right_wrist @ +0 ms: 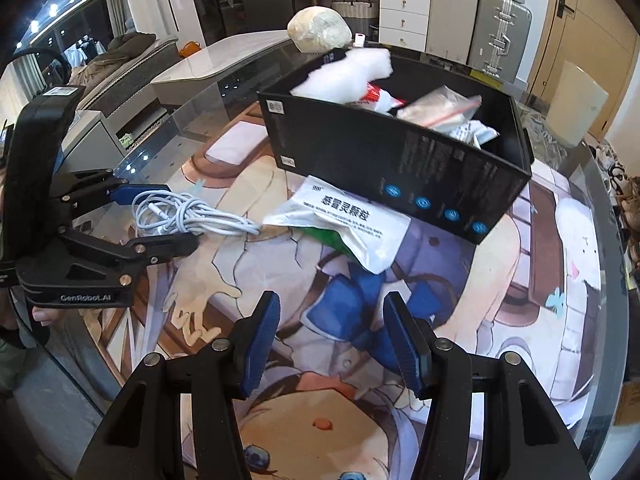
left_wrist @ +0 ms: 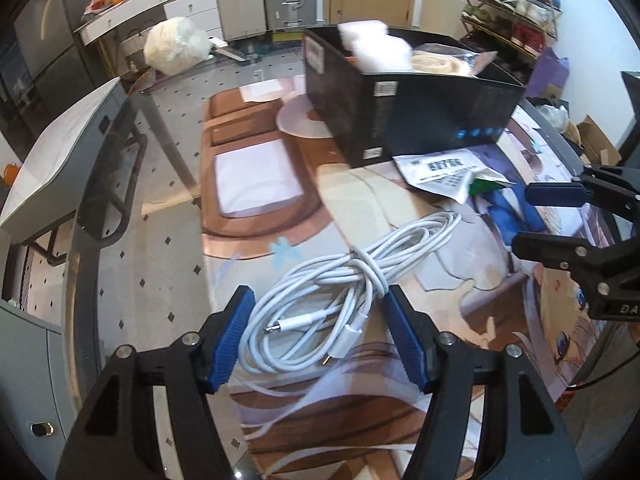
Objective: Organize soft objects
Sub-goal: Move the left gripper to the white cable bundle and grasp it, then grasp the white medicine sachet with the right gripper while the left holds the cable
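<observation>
A coiled white cable (left_wrist: pixel 336 292) lies on the printed mat, between the open jaws of my left gripper (left_wrist: pixel 318 336); the blue pads stand either side of the coil, apart from it. It also shows in the right wrist view (right_wrist: pixel 180 216), with the left gripper (right_wrist: pixel 160 216) around it. A white medicine pouch (right_wrist: pixel 340 220) lies flat in front of the black box (right_wrist: pixel 400 168), which holds white fluff (right_wrist: pixel 352 70) and plastic packets (right_wrist: pixel 440 108). My right gripper (right_wrist: pixel 332 340) is open and empty, short of the pouch.
The printed mat (right_wrist: pixel 520 280) covers a round glass table (left_wrist: pixel 160 184). A pale bundle (right_wrist: pixel 320 30) sits at the far edge. Cabinets, a suitcase and a shoe rack (left_wrist: pixel 508 12) stand beyond the table.
</observation>
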`<act>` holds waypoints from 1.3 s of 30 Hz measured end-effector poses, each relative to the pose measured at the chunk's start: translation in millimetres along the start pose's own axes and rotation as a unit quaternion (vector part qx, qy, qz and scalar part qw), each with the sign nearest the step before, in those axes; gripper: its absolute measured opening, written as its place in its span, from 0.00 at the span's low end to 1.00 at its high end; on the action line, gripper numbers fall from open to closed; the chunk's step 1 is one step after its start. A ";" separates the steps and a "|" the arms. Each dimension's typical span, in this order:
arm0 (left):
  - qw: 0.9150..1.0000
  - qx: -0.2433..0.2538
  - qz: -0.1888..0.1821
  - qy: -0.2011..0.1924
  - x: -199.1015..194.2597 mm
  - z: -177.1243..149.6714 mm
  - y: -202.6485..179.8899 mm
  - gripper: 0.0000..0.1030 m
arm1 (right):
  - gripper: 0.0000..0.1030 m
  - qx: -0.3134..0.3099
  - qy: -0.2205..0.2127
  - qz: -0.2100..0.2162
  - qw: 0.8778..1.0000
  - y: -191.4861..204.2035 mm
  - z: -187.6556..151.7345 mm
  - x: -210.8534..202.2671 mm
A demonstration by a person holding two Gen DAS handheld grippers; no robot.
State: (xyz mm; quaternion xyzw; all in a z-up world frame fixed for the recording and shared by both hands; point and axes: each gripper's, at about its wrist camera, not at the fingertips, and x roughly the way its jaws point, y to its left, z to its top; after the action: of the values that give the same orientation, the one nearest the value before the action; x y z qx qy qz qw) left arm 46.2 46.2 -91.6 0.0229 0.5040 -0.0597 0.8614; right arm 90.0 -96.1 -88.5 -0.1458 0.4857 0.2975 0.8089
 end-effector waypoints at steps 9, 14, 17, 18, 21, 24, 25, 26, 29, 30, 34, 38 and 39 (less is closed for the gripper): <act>1.000 -0.014 0.012 -0.001 2.9 4.4 7.7 0.65 | 0.54 -0.011 -0.008 -0.010 1.000 5.3 3.1 -2.6; 1.000 -0.020 0.017 -0.002 5.9 9.7 6.8 0.66 | 0.54 -0.021 -0.026 -0.005 0.999 5.0 13.2 -1.3; 1.000 -0.021 0.016 -0.002 9.1 14.7 6.4 0.66 | 0.54 -0.018 -0.036 -0.010 0.999 0.0 24.9 6.1; 1.000 -0.022 0.016 -0.002 10.1 16.3 6.8 0.66 | 0.54 -0.019 -0.038 -0.007 0.999 -0.8 28.8 9.4; 1.000 -0.027 0.016 -0.002 12.0 19.4 8.3 0.66 | 0.54 -0.023 -0.037 0.010 0.999 0.0 38.4 22.2; 1.000 -0.026 0.016 -0.004 12.0 19.1 8.4 0.66 | 0.54 -0.030 -0.043 0.021 0.998 1.1 42.7 28.3; 1.000 -0.025 0.016 -0.005 12.1 19.0 8.4 0.66 | 0.54 -0.036 -0.047 0.017 0.998 2.4 44.9 29.2; 1.000 -0.025 0.016 -0.005 12.0 18.7 8.2 0.66 | 0.54 -0.040 -0.045 0.019 0.998 2.7 47.0 31.4; 0.999 -0.028 0.017 -0.005 12.1 18.5 9.8 0.66 | 0.53 -0.033 -0.026 0.039 0.998 2.5 48.1 39.3; 0.999 -0.029 0.018 -0.005 11.7 18.3 9.7 0.66 | 0.53 -0.032 -0.018 0.044 0.998 2.7 46.8 40.3; 0.999 -0.030 0.019 -0.002 10.5 17.3 9.0 0.65 | 0.53 -0.038 0.022 0.044 0.998 8.0 36.3 36.6; 0.999 -0.032 0.019 0.001 10.3 17.9 8.6 0.65 | 0.54 -0.026 0.041 0.074 0.996 6.8 28.8 21.4; 0.999 -0.032 0.019 0.001 10.2 17.9 8.2 0.65 | 0.54 -0.035 0.031 0.068 0.997 8.2 29.6 16.3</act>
State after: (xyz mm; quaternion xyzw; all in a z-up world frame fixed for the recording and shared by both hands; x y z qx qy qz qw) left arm 67.7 51.7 -91.8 0.0051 0.5062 -0.0268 0.8620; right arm 111.3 -68.7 -87.8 -0.1503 0.5084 0.3640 0.7658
